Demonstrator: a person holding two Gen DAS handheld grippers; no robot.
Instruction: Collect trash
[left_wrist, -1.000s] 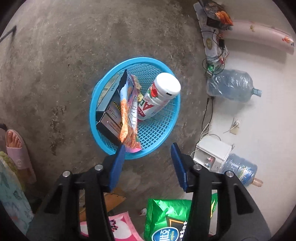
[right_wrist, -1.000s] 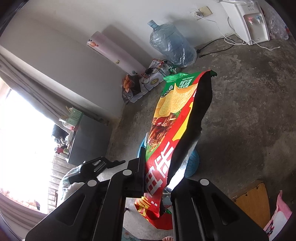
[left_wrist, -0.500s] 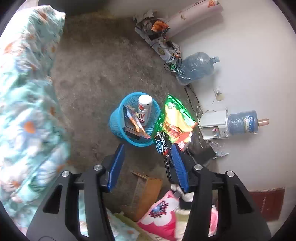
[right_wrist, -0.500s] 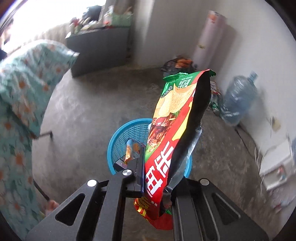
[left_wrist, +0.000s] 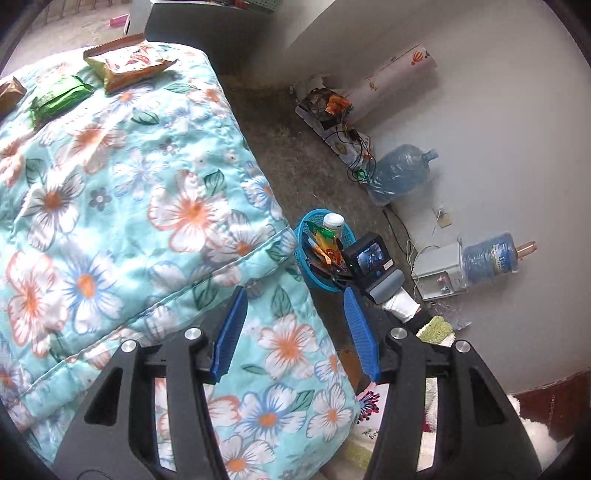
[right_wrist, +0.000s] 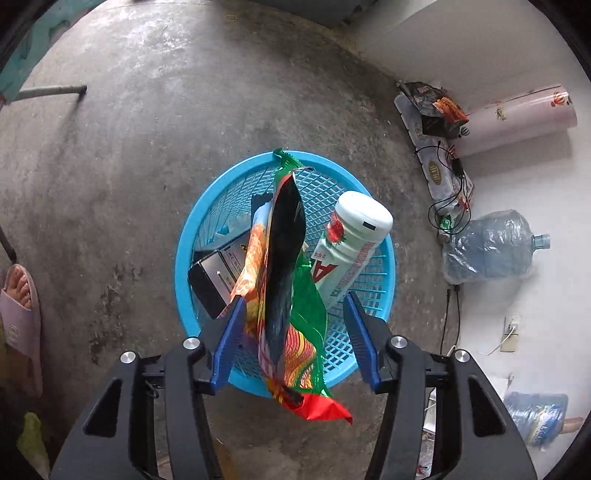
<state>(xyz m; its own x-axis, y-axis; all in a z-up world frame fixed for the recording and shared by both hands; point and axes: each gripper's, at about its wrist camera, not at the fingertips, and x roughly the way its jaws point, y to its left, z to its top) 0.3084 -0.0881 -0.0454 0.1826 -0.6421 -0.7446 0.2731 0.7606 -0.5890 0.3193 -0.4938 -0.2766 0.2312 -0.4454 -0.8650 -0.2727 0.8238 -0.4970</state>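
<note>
Three wrappers (left_wrist: 61, 98) on the quilt (left_wrist: 129, 206) show only from the left tool (left_wrist: 291, 325).

Both feeds give me soft, even daylight, bright enough to read everything. On the left view the wall (left_wrist: 480, 110) washes out pale and hazy, and the quilt (left_wrist: 110, 203) looks flat, with only faint shading in its folds. On the right view the floor (right_wrist: 147, 147) shows a dull sheen near the top and a soft shadow beside the basket (right_wrist: 207, 221). Heavy fisheye bending curves the edges, with black corners. The bag (right_wrist: 284, 280) looks slightly smeared; the rest is sharp enough.
</note>
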